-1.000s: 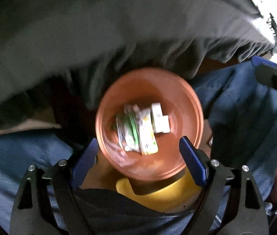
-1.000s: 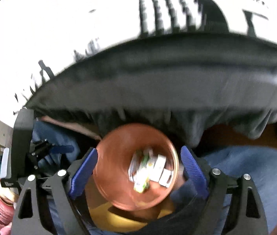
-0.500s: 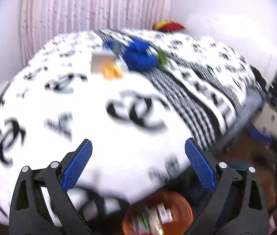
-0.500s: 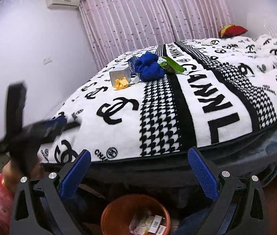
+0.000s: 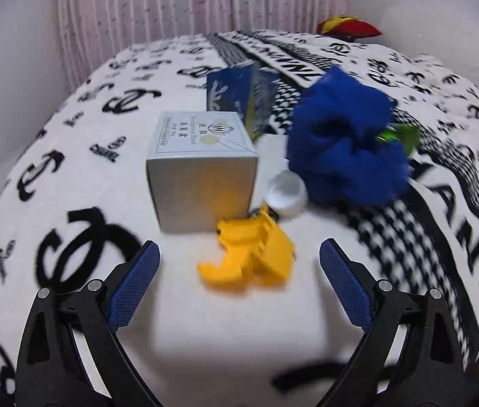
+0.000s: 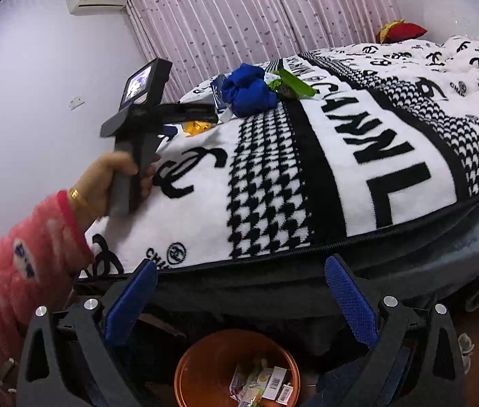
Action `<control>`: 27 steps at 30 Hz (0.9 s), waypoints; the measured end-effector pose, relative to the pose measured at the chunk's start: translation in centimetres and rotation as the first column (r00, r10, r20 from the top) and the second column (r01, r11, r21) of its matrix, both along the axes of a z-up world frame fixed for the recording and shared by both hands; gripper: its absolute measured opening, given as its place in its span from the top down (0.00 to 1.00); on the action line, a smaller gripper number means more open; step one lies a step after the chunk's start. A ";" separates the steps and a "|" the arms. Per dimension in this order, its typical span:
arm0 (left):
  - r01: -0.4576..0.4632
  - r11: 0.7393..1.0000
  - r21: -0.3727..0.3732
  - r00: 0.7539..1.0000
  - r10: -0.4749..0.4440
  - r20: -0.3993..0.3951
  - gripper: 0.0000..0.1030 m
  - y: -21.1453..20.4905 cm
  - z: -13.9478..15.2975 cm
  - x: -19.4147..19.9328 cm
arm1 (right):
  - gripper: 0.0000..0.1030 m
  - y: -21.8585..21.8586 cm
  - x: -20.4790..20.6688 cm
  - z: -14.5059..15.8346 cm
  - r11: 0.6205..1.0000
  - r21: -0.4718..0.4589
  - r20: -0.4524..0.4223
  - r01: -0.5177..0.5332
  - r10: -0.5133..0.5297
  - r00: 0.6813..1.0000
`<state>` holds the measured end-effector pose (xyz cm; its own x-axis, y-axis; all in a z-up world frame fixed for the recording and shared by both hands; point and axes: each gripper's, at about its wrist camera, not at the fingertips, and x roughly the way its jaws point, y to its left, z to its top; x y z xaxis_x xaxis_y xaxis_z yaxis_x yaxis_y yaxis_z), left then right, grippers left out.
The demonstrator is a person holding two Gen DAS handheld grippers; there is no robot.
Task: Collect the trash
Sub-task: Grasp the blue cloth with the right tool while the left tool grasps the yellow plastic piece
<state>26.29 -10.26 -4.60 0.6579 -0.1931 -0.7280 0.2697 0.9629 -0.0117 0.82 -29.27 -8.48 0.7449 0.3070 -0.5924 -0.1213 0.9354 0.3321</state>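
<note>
Yellow crumpled packaging (image 5: 251, 256) is lying mid-bed just ahead of the gaping left gripper (image 5: 239, 271), while the right gripper (image 6: 237, 291) is hanging released beyond the bed's edge.

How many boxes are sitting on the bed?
2: a white box just ahead of the left gripper, and a blue box directly behind it. Others may be hidden.

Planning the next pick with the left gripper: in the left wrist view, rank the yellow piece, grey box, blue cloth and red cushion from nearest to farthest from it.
From the left gripper, open over the bed:
1. Yellow piece, just ahead between the fingers.
2. Grey box, behind it, slightly left.
3. Blue cloth, farther back on the right.
4. Red cushion, at the bed's far end, right.
</note>
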 end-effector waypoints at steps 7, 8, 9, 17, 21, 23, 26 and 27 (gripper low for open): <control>-0.001 0.995 -0.099 1.000 0.000 -0.004 0.50 1.1 -0.3 0.1 | 0.05 -0.4 0.7 -0.4 1.000 -0.005 -0.003 -0.006 0.006 1.000; 0.001 0.994 -0.107 1.000 0.000 0.010 0.50 1.3 0.0 -0.3 | 0.05 -0.4 0.6 -0.3 1.000 -0.005 0.002 -0.005 0.005 1.000; 0.007 0.994 -0.109 1.000 -0.004 0.031 0.50 1.5 0.4 -1.0 | 0.05 -0.6 0.8 -0.1 1.000 -0.005 0.007 -0.003 0.003 1.000; 0.037 0.997 -0.065 0.994 -0.030 0.100 0.50 4.1 2.1 -9.5 | 0.05 0.0 3.4 2.8 0.998 -0.058 0.075 -0.033 0.037 0.996; 0.063 0.995 -0.077 0.991 -0.054 0.122 0.50 6.0 2.5 -14.5 | 0.05 1.1 7.7 5.7 0.994 -0.091 0.151 -0.067 0.080 0.985; 0.065 0.994 -0.094 0.991 -0.053 0.126 0.50 6.7 2.6 -16.4 | 0.05 1.7 10.6 6.7 0.992 -0.109 0.161 -0.067 0.084 0.983; 0.069 0.991 -0.116 0.991 -0.054 0.126 0.50 7.8 2.4 -18.3 | 0.05 3.0 16.1 7.4 0.987 -0.155 0.145 -0.045 0.068 0.987; 0.068 0.989 -0.131 0.991 -0.052 0.123 0.50 8.4 2.3 -19.0 | 0.05 3.3 17.4 7.6 0.984 -0.171 0.141 -0.041 0.066 0.988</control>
<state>7.29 -1.87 -2.28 0.7224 -0.3256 -0.6100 0.3340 0.9368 -0.1044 18.18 -25.97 -0.93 0.8121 0.2545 -0.5251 -0.2080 0.9670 0.1471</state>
